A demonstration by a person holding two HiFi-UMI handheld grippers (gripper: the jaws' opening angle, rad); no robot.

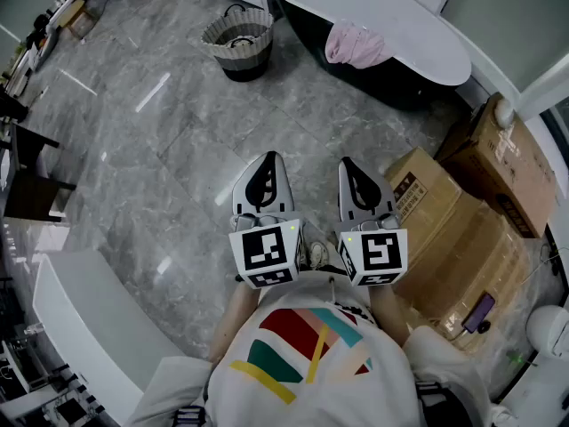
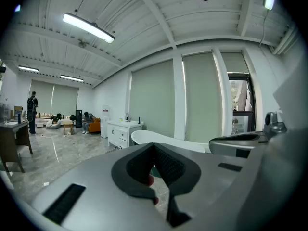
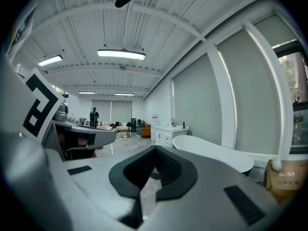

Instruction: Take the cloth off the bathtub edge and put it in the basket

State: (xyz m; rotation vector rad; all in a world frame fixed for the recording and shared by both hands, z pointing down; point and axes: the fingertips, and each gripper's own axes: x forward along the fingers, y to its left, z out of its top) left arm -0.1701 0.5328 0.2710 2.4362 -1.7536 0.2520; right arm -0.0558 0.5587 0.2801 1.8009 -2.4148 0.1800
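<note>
Nearest in the head view, the person's two hand-held tools sit side by side above a striped shirt: the left gripper (image 1: 268,158) and the right gripper (image 1: 348,163), both pointing to 12 o'clock over the grey marble floor (image 1: 160,149). Each gripper view looks along its own jaws and shows them clenched tip to tip with nothing grasped, on the left gripper (image 2: 154,145) and the right gripper (image 3: 155,149) alike. At 3 o'clock of the right gripper stand cardboard boxes (image 1: 462,238). Farther off, at 11 o'clock, the woven basket (image 1: 236,43) stands on the floor, well apart from the grippers. At 1 o'clock the pink cloth (image 1: 354,44) hangs over the near edge of the white-rimmed bathtub (image 1: 418,34). Only the head view shows the cloth and basket plainly. The gripper views give the room at eye level instead: the bathtub (image 2: 163,139) before tall blinds, a white cabinet (image 2: 122,131) at 10 o'clock, and a standing person (image 2: 32,112) far off at 9 o'clock.
</note>
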